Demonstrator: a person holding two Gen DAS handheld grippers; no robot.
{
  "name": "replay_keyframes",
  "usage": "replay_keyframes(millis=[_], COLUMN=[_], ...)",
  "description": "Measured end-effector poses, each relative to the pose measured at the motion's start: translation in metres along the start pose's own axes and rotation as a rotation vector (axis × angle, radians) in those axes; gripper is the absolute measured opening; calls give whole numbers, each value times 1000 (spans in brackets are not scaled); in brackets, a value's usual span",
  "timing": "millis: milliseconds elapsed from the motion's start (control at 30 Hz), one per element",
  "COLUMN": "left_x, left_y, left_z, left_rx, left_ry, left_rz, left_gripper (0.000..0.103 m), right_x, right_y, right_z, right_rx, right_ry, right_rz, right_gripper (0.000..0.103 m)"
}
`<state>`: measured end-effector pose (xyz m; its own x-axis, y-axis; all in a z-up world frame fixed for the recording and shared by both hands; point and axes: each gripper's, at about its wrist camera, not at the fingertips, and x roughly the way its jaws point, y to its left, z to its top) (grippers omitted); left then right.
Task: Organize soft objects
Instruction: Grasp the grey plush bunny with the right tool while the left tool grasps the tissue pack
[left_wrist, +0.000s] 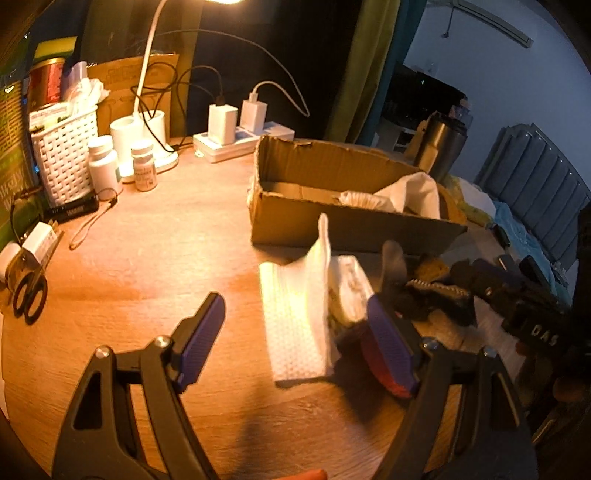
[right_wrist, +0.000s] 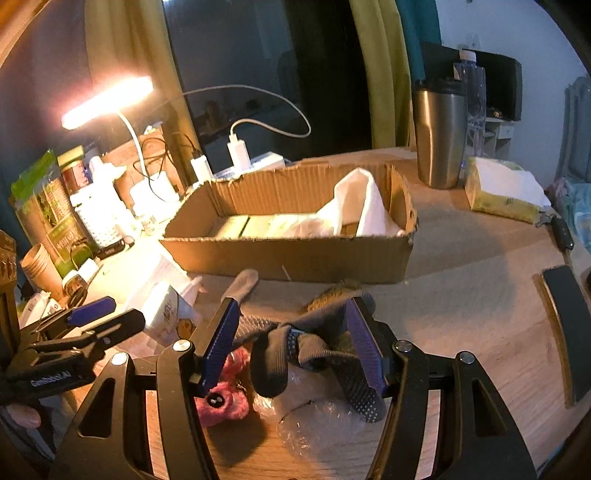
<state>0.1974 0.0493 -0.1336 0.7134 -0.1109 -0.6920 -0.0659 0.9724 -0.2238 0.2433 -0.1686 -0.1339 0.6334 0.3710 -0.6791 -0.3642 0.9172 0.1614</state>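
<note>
My left gripper (left_wrist: 295, 332) is open, low over the wooden table (left_wrist: 147, 258). A white paper towel (left_wrist: 295, 321) lies between its blue pads, one edge folded up, touching neither. Beside it sits a small tissue pack (left_wrist: 351, 291). My right gripper (right_wrist: 291, 332) is also open, straddling a grey dotted sock (right_wrist: 306, 347) crumpled on the table; its pads do not press the sock. A pink plush toy (right_wrist: 225, 398) and clear bubble wrap (right_wrist: 314, 417) lie under the fingers. Behind stands a cardboard box (right_wrist: 295, 254) holding a white cloth (right_wrist: 354, 206). The left gripper (right_wrist: 110, 315) shows at the left.
A steel tumbler (right_wrist: 439, 136), a yellow tissue pack (right_wrist: 498, 192) and a dark phone (right_wrist: 569, 332) sit to the right. A white basket (left_wrist: 64, 162), pill bottles (left_wrist: 103, 162), a lamp base (left_wrist: 162, 155), a power strip (left_wrist: 240, 144) and scissors (left_wrist: 29, 295) crowd the left.
</note>
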Motion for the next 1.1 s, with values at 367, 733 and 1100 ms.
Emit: replay_keyframes(millis=[367, 733, 1100], left_x=[1, 7, -3], left_y=[-10, 3, -14], left_z=[-2, -9, -2], left_rx=[39, 6, 57], left_ry=[5, 32, -35], left_rz=[-25, 5, -28], left_gripper=[81, 81, 81], right_x=[5, 9, 4], right_y=[-12, -33, -27], right_z=[-4, -12, -16], right_rx=[8, 45, 29], right_ry=[14, 42, 41], right_rz=[-26, -67, -44], right_gripper=[64, 64, 64])
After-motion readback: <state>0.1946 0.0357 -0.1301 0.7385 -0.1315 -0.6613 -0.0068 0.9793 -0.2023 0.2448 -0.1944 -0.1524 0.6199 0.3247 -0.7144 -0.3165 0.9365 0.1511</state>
